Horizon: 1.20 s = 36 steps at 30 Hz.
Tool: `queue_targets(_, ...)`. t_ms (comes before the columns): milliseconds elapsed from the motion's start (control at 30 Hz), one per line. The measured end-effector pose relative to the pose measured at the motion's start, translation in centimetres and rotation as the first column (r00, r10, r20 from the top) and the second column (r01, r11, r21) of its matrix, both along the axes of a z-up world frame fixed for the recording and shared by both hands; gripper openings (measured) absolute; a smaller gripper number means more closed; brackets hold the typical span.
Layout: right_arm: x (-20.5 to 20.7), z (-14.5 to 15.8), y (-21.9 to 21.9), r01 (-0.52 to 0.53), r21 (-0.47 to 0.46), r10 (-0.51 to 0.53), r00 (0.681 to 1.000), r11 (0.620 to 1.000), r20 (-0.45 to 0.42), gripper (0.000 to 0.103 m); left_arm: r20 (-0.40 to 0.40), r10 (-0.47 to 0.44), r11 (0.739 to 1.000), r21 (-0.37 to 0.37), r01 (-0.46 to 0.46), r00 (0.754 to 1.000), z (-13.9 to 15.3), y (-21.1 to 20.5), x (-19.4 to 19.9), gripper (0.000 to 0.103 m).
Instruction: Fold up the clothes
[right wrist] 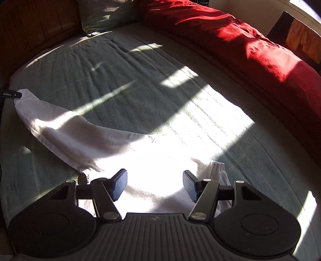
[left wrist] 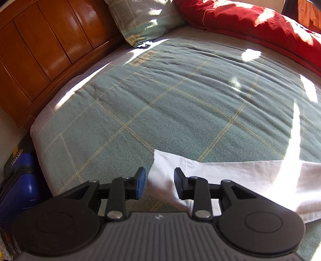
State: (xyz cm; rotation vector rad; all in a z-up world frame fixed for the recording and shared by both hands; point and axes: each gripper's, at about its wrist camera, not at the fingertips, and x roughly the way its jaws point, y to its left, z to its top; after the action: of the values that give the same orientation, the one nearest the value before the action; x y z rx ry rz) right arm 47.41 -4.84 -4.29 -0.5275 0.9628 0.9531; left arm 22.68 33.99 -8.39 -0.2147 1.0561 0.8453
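Plainly, risks first: the counts follow.
Garment: one white cotton garment (left wrist: 230, 176), folded into a long strip, lies on the green checked bedspread (left wrist: 160, 96) near its front edge; the far end tapers toward the wooden headboard (left wrist: 40, 50) side.
Left gripper (left wrist: 159, 183): jaws apart, with the white cloth's end lying in the gap below; the pads do not appear to press on it.
Right gripper (right wrist: 154, 185): jaws wide apart above the sunlit middle of the garment (right wrist: 84, 138), holding nothing.
Risk, single layer: closing on the top layer alone would likely peel the strip open instead of folding it.
Risk, glare: strong sun washes out the cloth's edges in the right wrist view, so a hem could be misjudged.
Risk, bedspread: a low pinch might catch the green cover and drag wrinkles along.
Risk, uneven lift: one hand moving ahead of the other would probably skew the fold.
Count: one garment, two grippers, one checked pillow (left wrist: 144, 18), one red quilt (left wrist: 250, 26), one blue case (left wrist: 18, 180) beside the bed.
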Motion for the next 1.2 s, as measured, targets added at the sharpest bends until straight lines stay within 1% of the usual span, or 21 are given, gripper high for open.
queue_targets(67,0.7,0.1,1.6,-0.043,0.004,0.043,0.999,0.999,-0.001,0.066,-0.011,0.053,0.999,-0.012,-0.053,0.999,-0.3,0.9,-0.6,0.036)
queue_targets(167,1.6,-0.4,3.5,-0.099,0.011,0.099,0.995,0.995,-0.016,0.066,0.044,0.079,0.996,-0.032,-0.078,0.996,0.1,1.5,-1.0,0.034)
queue_targets(233,2.3,-1.1,4.7,-0.137,0.013,0.137,0.990,0.991,-0.035,0.058,0.083,0.028,0.998,-0.061,-0.023,0.996,0.4,1.0,0.0,0.034)
queue_targets(300,2.9,-1.9,6.3,-0.194,0.015,0.195,0.979,0.981,-0.060,0.043,0.114,-0.082,0.991,-0.099,0.094,0.990,0.4,-0.1,2.2,0.034)
queue_targets(333,3.2,-2.3,7.1,-0.223,0.017,0.223,0.972,0.975,-0.073,0.042,0.133,-0.139,0.980,-0.121,0.155,0.981,0.4,-0.7,3.4,0.034)
queue_targets(367,3.6,-2.8,7.8,-0.251,0.019,0.252,0.964,0.968,-0.085,0.041,0.150,-0.201,0.964,-0.142,0.223,0.968,0.2,-1.5,4.8,0.034)
queue_targets(400,3.9,-3.2,8.6,-0.279,0.021,0.280,0.955,0.960,-0.097,0.040,0.167,-0.266,0.943,-0.162,0.292,0.950,0.0,-2.4,6.4,0.034)
queue_targets(433,4.4,-3.6,9.6,-0.305,0.034,0.307,0.946,0.952,-0.105,0.039,0.176,-0.323,0.918,-0.181,0.353,0.930,-0.4,-3.2,7.8,0.034)
queue_targets(467,4.8,-4.0,10.2,-0.319,0.043,0.322,0.940,0.947,-0.116,0.039,0.178,-0.385,0.888,-0.197,0.416,0.906,-0.9,-4.1,9.3,0.034)
queue_targets(533,5.6,-5.1,12.0,-0.326,0.058,0.331,0.932,0.944,-0.148,0.039,0.166,-0.486,0.833,-0.208,0.512,0.858,-2.0,-5.8,12.0,0.034)
queue_targets(600,6.2,-6.0,13.1,-0.331,0.077,0.340,0.925,0.940,-0.170,0.039,0.139,-0.572,0.783,-0.202,0.589,0.808,-3.0,-7.4,14.2,0.034)
queue_targets(700,6.9,-7.4,14.6,-0.352,0.104,0.366,0.908,0.930,-0.205,0.039,0.095,-0.673,0.703,-0.225,0.675,0.733,-4.4,-9.1,15.9,0.034)
queue_targets(767,7.0,-8.2,15.0,-0.367,0.118,0.385,0.894,0.923,-0.230,0.040,0.080,-0.717,0.663,-0.229,0.712,0.693,-4.9,-9.8,16.1,0.035)
queue_targets(800,7.1,-8.6,15.2,-0.378,0.123,0.397,0.883,0.917,-0.248,0.040,0.071,-0.727,0.653,-0.237,0.719,0.683,-5.3,-9.9,16.0,0.035)
queue_targets(900,6.4,-9.9,15.2,-0.431,0.104,0.443,0.858,0.896,-0.259,0.040,0.046,-0.745,0.634,-0.264,0.727,0.666,-6.2,-10.0,15.8,0.035)
queue_targets(933,6.1,-10.4,15.1,-0.455,0.081,0.459,0.851,0.887,-0.254,0.040,0.044,-0.750,0.628,-0.265,0.732,0.659,-6.3,-9.9,15.7,0.035)
queue_targets(1033,4.9,-11.3,14.8,-0.525,0.027,0.517,0.827,0.851,-0.220,0.042,0.039,-0.753,0.621,-0.290,0.728,0.657,-6.5,-9.7,15.7,0.035)
queue_targets(1067,4.5,-11.5,14.7,-0.547,0.011,0.537,0.818,0.837,-0.207,0.044,0.028,-0.759,0.615,-0.296,0.731,0.650,-6.6,-9.8,15.8,0.036)
queue_targets(1133,3.7,-11.4,14.8,-0.577,-0.020,0.565,0.806,0.816,-0.175,0.044,0.000,-0.777,0.603,-0.289,0.744,0.630,-6.6,-10.3,15.9,0.035)
queue_targets(1167,3.2,-11.3,15.0,-0.593,-0.039,0.582,0.798,0.804,-0.156,0.041,-0.016,-0.789,0.594,-0.277,0.755,0.615,-6.6,-10.8,15.9,0.034)
queue_targets(1200,2.8,-11.2,15.2,-0.609,-0.058,0.597,0.790,0.791,-0.137,0.028,-0.021,-0.799,0.583,-0.269,0.767,0.601,-6.5,-11.2,15.9,0.023)
